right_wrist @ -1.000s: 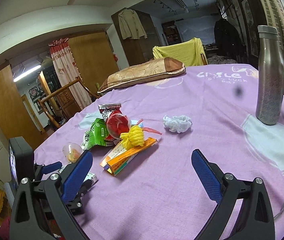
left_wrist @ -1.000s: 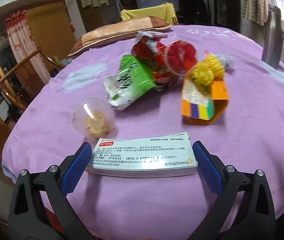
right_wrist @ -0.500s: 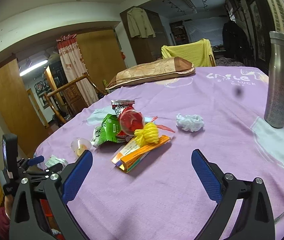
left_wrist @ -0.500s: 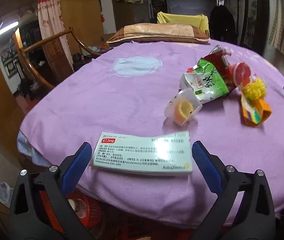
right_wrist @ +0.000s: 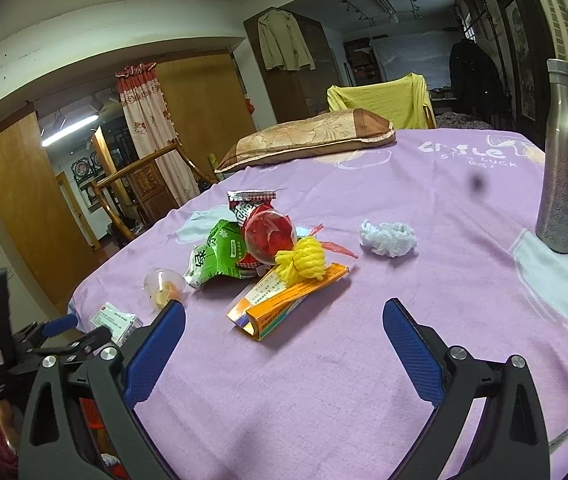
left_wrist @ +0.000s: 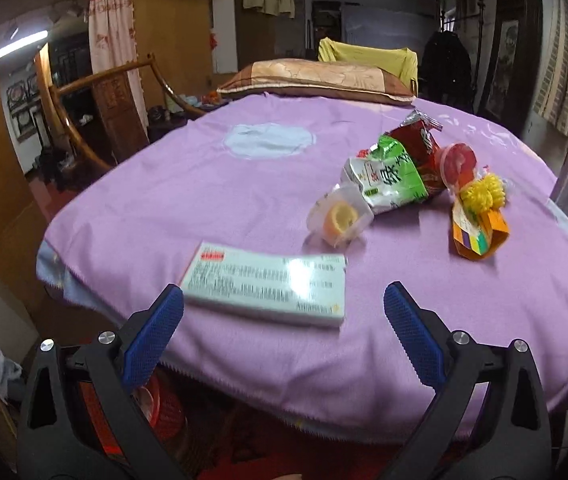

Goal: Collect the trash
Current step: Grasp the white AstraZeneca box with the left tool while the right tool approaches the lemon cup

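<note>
Trash sits in a loose pile mid-desk: green packet (right_wrist: 220, 254), red wrapper (right_wrist: 250, 204) behind it, red-lidded cup (right_wrist: 270, 236), yellow net ball (right_wrist: 301, 260) lying on orange carton (right_wrist: 284, 300). Clear cup (left_wrist: 339, 218) with yellow bit inside lies tipped just beside green packet. White medicine box (left_wrist: 268, 284) flat near desk edge, apart from pile. Crumpled white tissue (right_wrist: 387, 238) to the pile's right, separate. Left tool (left_wrist: 282, 334) spread wide, empty, low at desk edge right in front of box, not touching it. Right tool (right_wrist: 284, 346) spread wide, empty, over purple cloth (right_wrist: 363, 360) near carton. Steel bottle (right_wrist: 563, 160) upright far right; pillow (right_wrist: 307, 136) at far edge.
</note>
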`<move>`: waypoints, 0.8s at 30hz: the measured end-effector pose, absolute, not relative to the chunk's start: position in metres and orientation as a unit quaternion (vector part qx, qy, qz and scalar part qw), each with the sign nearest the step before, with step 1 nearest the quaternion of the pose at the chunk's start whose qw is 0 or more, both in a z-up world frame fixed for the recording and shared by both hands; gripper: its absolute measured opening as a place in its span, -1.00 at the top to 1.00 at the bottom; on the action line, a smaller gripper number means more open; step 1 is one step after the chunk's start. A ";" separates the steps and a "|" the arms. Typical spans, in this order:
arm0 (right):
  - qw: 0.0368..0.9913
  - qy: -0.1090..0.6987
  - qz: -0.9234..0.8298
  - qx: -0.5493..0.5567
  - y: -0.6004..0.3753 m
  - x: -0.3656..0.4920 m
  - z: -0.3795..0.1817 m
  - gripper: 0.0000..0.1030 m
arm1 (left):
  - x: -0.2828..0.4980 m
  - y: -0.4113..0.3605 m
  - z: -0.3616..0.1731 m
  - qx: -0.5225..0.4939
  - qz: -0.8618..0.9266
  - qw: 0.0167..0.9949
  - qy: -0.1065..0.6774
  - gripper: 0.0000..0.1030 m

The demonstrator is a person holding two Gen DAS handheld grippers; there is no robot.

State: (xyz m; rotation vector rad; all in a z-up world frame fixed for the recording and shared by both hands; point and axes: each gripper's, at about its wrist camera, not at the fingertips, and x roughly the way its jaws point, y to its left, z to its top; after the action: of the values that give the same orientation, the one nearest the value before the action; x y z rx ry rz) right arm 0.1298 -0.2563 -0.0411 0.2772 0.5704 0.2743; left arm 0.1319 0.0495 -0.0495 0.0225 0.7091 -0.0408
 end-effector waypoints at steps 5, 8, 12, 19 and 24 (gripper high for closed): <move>0.940 0.279 0.138 0.137 -0.257 0.128 -0.042 -0.89 | 0.139 0.059 -0.064 -0.015 -0.062 0.917 0.393 -0.87; 0.941 0.279 0.134 0.138 -0.259 0.128 -0.043 -0.89 | 0.163 0.065 -0.066 -0.038 -0.078 0.909 0.408 -0.87; 0.939 0.282 0.130 0.146 -0.262 0.130 -0.044 -0.89 | 0.204 0.059 -0.067 -0.025 -0.091 0.898 0.429 -0.87; 0.939 0.282 0.127 0.151 -0.267 0.131 -0.046 -0.89 | 0.218 0.042 -0.074 0.039 -0.073 0.897 0.433 -0.87; 0.939 0.284 0.128 0.147 -0.266 0.132 -0.047 -0.89 | 0.212 0.048 -0.081 0.091 -0.032 0.904 0.417 -0.87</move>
State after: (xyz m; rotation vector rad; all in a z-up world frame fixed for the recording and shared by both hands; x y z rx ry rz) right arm 0.1323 -0.2661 -0.0472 0.3004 0.5799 0.2619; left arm 0.2120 0.0477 -0.0812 0.1885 0.8609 -0.0654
